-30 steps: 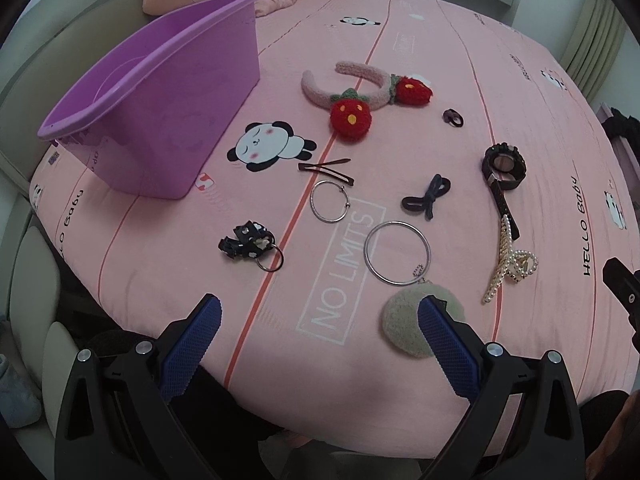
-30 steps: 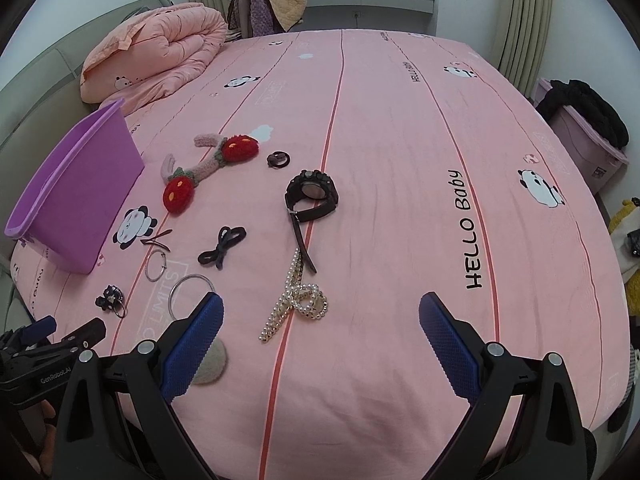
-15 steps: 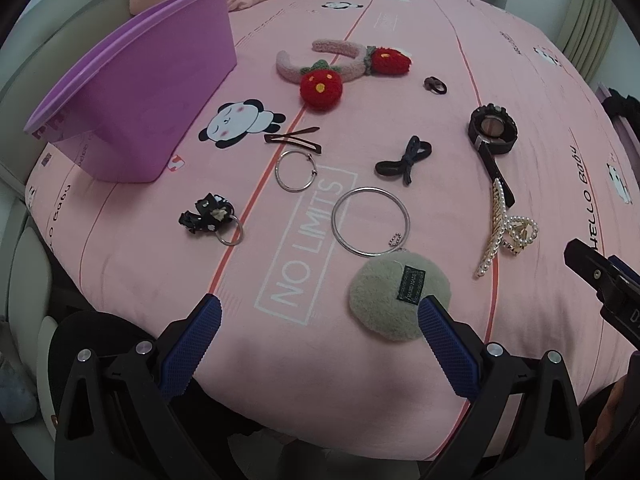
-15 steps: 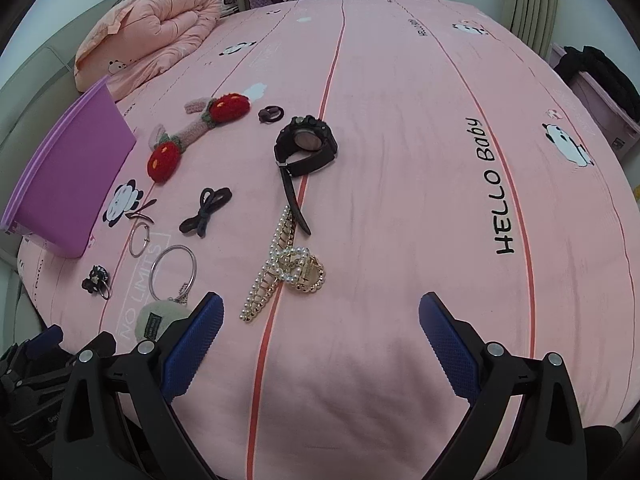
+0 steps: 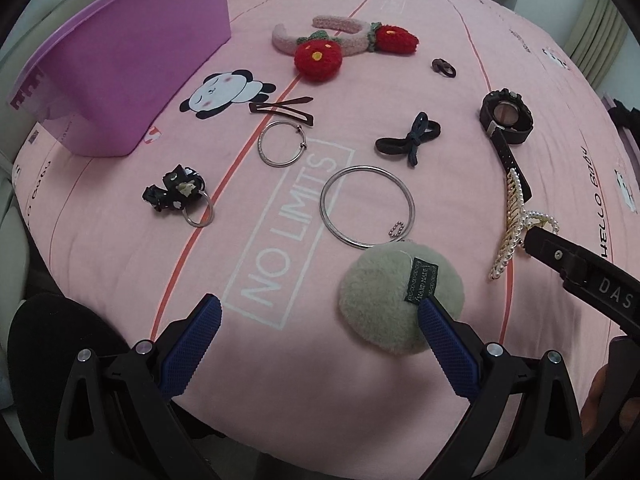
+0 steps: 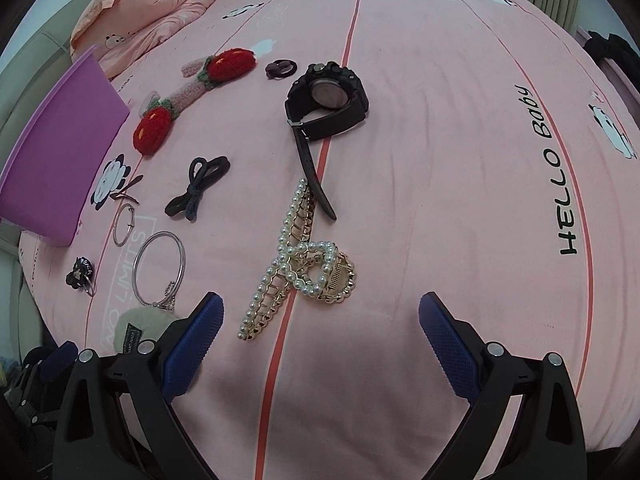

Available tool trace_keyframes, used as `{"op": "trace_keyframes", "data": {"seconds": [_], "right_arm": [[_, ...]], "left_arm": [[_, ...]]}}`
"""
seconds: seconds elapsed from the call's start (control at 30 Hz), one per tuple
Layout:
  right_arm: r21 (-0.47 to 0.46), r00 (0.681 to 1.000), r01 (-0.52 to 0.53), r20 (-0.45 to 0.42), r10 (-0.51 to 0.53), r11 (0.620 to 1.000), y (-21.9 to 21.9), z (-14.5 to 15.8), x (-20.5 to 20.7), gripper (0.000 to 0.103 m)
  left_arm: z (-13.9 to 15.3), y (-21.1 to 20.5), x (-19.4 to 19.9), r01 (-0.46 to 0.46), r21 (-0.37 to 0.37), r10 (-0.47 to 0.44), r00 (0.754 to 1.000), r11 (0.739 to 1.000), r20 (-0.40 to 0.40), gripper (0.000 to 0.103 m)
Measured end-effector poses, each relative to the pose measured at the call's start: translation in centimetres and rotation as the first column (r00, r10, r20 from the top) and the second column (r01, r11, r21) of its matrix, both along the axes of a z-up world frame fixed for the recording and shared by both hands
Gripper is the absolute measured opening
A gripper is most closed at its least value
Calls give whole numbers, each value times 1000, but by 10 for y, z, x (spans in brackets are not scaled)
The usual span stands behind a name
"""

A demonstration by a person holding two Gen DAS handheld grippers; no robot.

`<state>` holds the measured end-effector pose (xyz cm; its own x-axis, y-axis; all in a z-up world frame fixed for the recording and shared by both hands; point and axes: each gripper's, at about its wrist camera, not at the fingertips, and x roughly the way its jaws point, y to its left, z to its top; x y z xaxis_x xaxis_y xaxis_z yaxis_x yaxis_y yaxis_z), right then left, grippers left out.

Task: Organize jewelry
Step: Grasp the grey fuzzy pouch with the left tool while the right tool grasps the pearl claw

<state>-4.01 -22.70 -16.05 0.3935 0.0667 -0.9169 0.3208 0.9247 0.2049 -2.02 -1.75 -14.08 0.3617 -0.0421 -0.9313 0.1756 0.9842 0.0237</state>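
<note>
Pink bed [image 6: 440,160] carries the jewelry | right tool [image 6: 320,322] wide, empty | pearl clip [image 6: 298,264] just ahead between its jaws, long axis running near-left to far-right | left tool [image 5: 318,322] wide, empty, over puff [image 5: 396,296] | bin [image 5: 120,68] far-left

Bedsheet [image 6: 440,128]: pink, panda prints, "HELLO Baby" lettering
Quilt [image 6: 156,4]: pink, folded, far left corner
Curtain [image 5: 596,36]: beige, far right

Probably a home bedroom: a panda-print pink bedsheet [image 6: 440,140], a rolled quilt [image 6: 152,4] and curtains [image 5: 596,36].
</note>
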Motion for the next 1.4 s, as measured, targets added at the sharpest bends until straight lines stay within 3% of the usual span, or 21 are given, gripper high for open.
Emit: {"op": "trace_keyframes", "data": {"seconds": [0.47,0.87,1.17,1.23,1.33,1.4], "right_arm": [[-58,997,13,-72,-18,998,-2,-32,18,94],[-84,997,-24,-76,17,996,-4,-39,13,94],[-94,997,-37,-69,31,995,2,-42,23,93],[-95,997,-38,-68,31,995,2,-41,21,88],[-105,998,-32,-59,26,994,1,-37,17,69],[-116,998,-26,-58,20,993,-1,-33,14,49]], "left_arm": [[8,-7,-4,16,-67,-12,999,998,52,97],[-21,-33,8,41,-33,-41,999,999,15,98],[-39,-35,15,32,-94,-37,998,995,-48,98],[-38,-36,14,42,-89,-46,998,995,-39,97],[-37,-34,10,52,-106,-57,998,993,-35,91],[-34,-33,8,62,-123,-67,997,990,-34,79]]}}
